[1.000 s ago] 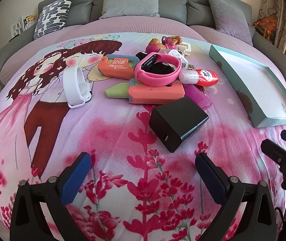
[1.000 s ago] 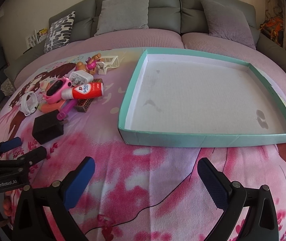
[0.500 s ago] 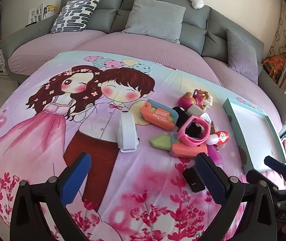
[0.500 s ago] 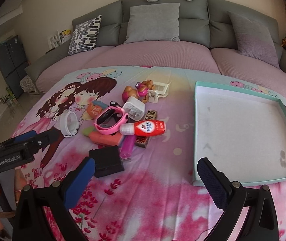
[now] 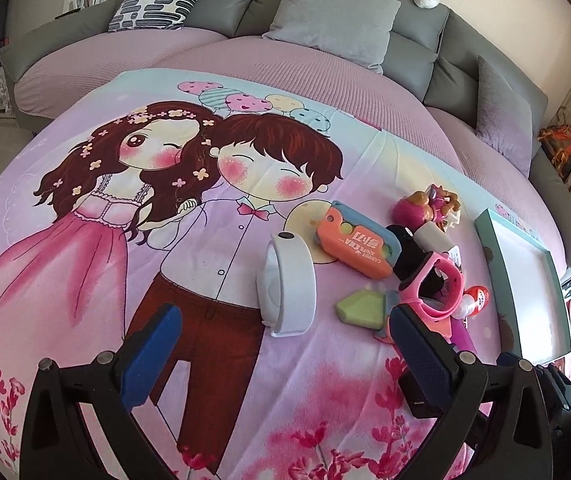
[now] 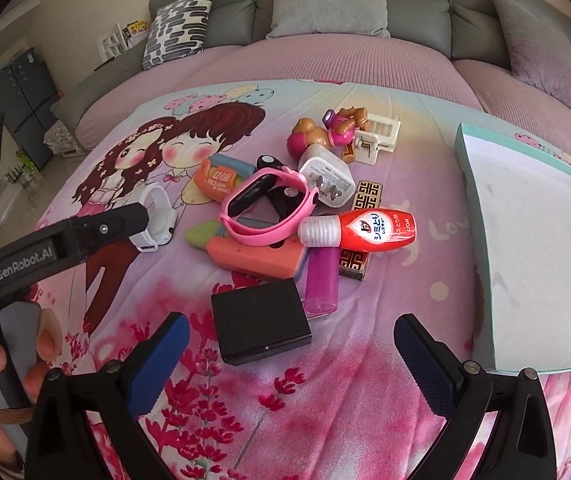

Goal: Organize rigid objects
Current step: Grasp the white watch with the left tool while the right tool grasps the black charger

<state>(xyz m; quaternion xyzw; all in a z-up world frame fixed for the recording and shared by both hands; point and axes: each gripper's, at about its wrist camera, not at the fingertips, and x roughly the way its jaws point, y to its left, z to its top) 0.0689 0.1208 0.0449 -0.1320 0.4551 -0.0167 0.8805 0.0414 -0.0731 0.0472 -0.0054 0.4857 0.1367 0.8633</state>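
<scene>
— Since a second ago, what moved?
— Your left gripper (image 5: 285, 344) swung leftward onto the white plastic wristband (image 5: 288, 283) lying apart on the printed bedsheet (image 5: 85, 280); both grippers gape wide, empty.
— And the right gripper (image 6: 291, 354)?
— Only its view shows the flat black box (image 6: 259, 322) fully, nearest the sheet's front edge, beside the pile under the pink watch (image 6: 269, 212).

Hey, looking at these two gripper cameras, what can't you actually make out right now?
- Black block: in the left wrist view, mostly hidden behind the left gripper's right finger.
- Teal tray: its right side is cut off by the right wrist view's edge.
- Patterned box: partly covered by the red bottle.
- Print on the white charger: too small to read.
</scene>
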